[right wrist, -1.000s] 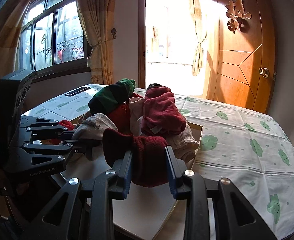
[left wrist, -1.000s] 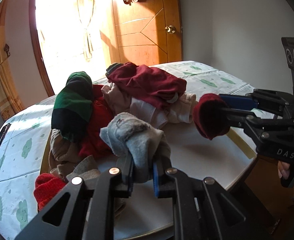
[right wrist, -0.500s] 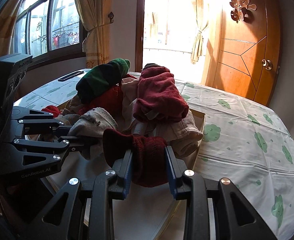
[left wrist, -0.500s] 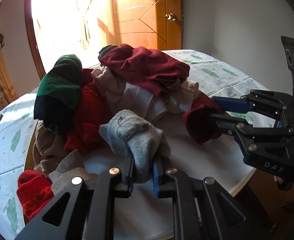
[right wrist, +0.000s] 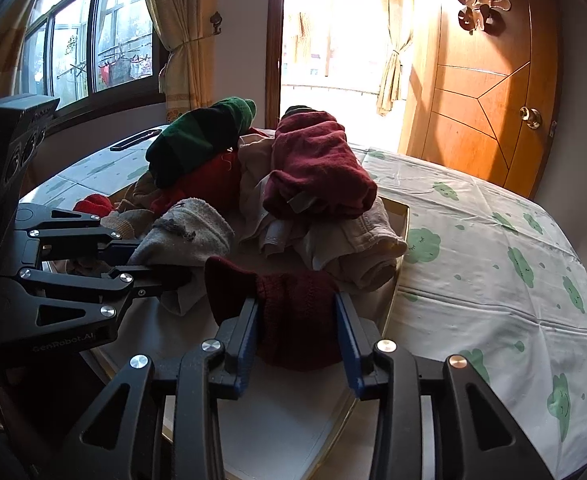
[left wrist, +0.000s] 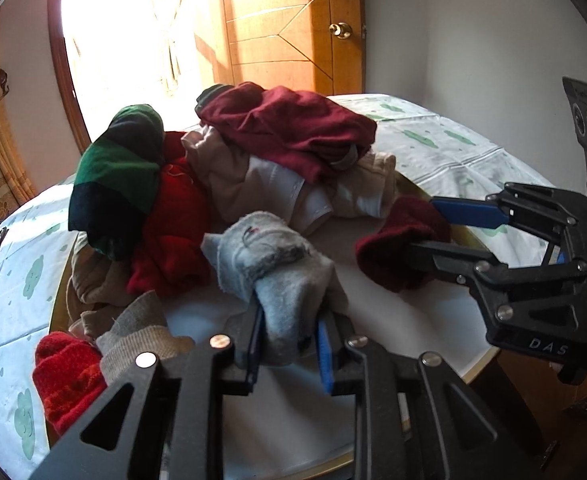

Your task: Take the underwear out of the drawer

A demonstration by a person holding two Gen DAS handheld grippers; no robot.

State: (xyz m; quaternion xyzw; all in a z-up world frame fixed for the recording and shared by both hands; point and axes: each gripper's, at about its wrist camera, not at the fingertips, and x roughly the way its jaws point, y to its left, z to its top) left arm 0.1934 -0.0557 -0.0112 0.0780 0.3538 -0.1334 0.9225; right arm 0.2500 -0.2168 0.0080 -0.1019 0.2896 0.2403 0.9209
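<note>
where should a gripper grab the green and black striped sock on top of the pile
Grip the green toe end of the green and black striped sock. It is the highest, freest part, lying on the red garment. Coming from above looks best, jaws across its width, since its dark lower end hangs down against the pile.

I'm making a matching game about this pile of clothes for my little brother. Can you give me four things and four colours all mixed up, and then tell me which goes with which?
Things:
1. Sock between the left gripper's fingers
2. Sock between the right gripper's fingers
3. Knitted piece at the near left edge of the pile
4. Rolled piece high on the left of the pile

Colours:
A. green and black stripes
B. grey
C. bright red
D. dark maroon

Pairs: 1-B, grey sock; 2-D, maroon sock; 3-C, red knit; 4-A, striped roll.
</note>
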